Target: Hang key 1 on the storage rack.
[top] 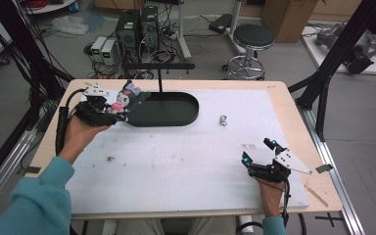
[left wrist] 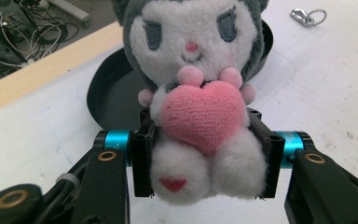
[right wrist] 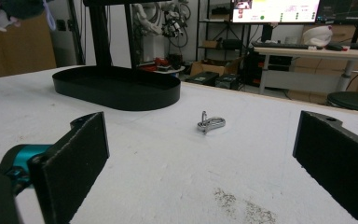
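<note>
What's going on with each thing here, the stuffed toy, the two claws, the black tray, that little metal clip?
Plush toy: clamped at its body, held above the table by the tray's left end.
Left gripper: shut on the plush toy.
Right gripper: open, nothing between its jaws, low over the table.
Black tray: lying flat on the table, a post rising from it.
Metal clip: lying loose on the table, untouched.
</note>
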Action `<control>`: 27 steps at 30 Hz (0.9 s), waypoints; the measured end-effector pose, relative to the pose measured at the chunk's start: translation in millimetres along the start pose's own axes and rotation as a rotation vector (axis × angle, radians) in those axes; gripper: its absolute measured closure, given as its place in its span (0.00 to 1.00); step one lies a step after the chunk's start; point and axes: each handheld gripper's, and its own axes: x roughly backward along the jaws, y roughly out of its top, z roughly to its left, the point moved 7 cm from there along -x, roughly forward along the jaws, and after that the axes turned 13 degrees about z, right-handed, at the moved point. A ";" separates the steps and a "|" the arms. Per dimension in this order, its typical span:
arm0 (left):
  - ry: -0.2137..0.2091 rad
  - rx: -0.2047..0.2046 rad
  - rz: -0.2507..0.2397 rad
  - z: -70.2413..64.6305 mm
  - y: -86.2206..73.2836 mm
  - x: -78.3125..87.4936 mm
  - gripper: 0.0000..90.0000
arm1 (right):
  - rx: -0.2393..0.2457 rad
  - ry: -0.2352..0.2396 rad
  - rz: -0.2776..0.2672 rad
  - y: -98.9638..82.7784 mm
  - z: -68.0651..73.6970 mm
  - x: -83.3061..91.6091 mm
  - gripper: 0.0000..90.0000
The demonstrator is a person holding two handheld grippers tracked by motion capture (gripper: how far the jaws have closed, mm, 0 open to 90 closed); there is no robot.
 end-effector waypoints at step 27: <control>0.055 0.074 -0.015 41.4 35.6 13.6 0.59 | 0.000 0.002 -0.002 0.2 -0.1 -0.1 0.03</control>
